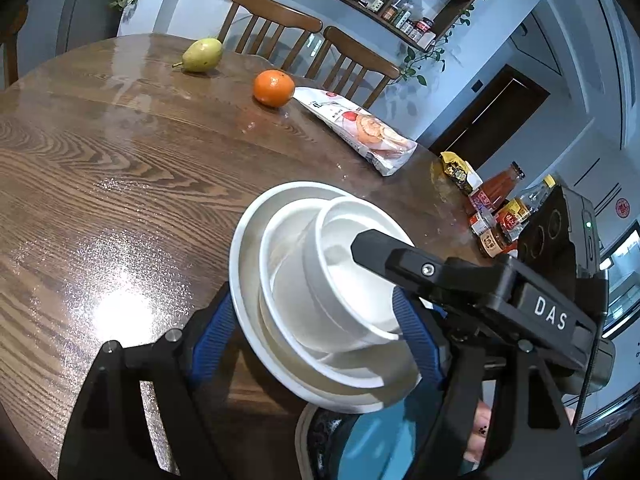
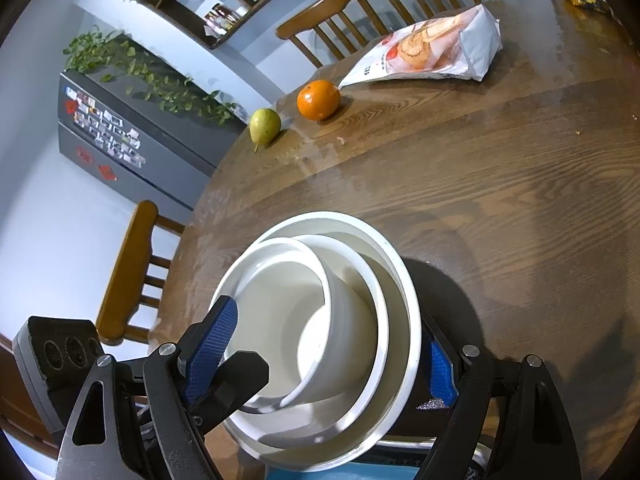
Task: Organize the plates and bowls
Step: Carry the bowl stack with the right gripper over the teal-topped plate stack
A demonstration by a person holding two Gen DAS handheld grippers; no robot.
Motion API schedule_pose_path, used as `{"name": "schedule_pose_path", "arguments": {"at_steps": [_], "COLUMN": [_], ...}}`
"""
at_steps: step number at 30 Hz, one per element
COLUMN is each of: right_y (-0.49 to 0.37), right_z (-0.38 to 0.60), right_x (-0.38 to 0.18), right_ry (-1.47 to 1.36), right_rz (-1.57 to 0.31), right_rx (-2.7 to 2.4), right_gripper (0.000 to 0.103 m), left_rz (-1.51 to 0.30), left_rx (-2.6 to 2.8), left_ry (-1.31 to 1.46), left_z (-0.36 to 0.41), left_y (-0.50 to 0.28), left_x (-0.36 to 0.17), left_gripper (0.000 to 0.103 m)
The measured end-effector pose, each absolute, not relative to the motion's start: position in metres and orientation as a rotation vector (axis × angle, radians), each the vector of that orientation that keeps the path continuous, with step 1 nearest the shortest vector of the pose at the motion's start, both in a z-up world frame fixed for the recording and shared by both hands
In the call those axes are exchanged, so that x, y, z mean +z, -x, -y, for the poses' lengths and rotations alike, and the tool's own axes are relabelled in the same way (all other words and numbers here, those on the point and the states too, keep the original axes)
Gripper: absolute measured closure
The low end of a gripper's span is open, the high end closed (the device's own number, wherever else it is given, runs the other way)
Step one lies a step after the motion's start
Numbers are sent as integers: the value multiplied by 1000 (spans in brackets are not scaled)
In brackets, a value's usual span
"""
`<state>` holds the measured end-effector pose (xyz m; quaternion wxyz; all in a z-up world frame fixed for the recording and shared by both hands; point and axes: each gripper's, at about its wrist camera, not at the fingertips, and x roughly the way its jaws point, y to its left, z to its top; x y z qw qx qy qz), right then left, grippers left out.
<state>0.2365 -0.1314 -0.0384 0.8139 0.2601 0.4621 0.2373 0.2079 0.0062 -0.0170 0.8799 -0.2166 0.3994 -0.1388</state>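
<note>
From the left wrist view, a nest of three white bowls [image 1: 320,300] sits near the edge of the round wooden table [image 1: 120,168]: a wide, shallow outer bowl, a middle bowl inside it, and a small, deeper bowl tipped toward the right within that. All are plain glossy white, with no pattern. The left tool [image 1: 312,328] straddles the stack, one blue ribbed pad [image 1: 212,340] beside the outer bowl's left rim and the other by the small bowl's right side; whether the pads actually press on the bowls I cannot tell. Below the stack shows part of a teal dish [image 1: 372,444]. Farther back lie a pear [image 1: 203,55], an orange [image 1: 274,88] and a snack bag [image 1: 360,128]; sauce bottles [image 1: 500,204] stand at the right.

From the right wrist view, the same nested bowls [image 2: 320,340] fill the foreground, the smallest leaning left inside the middle one. The right tool [image 2: 324,364] brackets the stack: its left blue pad [image 2: 208,348] lies against the inner bowls' rim, its right pad [image 2: 440,372] just outside the largest bowl's wall. Contact on the right side is not clear, so its grip cannot be told. The black finger of the other tool reaches into the bowls at lower left.
</note>
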Motion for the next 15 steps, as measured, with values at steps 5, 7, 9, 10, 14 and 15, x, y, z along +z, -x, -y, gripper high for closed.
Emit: {"name": "schedule_pose_path", "arguments": {"at_steps": [5, 7, 9, 10, 14, 15], "right_y": [-236, -236, -235, -235, -232, -232], "right_z": [131, 130, 130, 130, 130, 130], "right_x": [-36, -33, -32, -32, -29, -28], "right_ry": [-546, -537, -537, -539, -539, -539], "right_rz": [-979, -972, -963, -959, -947, -942], "right_rx": [499, 496, 499, 501, 504, 506], "right_gripper": [17, 17, 17, 17, 17, 17], "left_rz": [-832, -833, -824, -822, -811, -806], "left_rx": [-291, -292, -290, -290, -292, -292], "left_ry": [449, 450, 449, 447, 440, 439], "left_z": [-5, -5, -5, -5, -5, -5], "left_y": [-206, -206, -204, -204, -203, -202], "left_x": [-14, -13, -12, -11, -9, -7], "left_gripper": [26, 26, 26, 26, 26, 26]}}
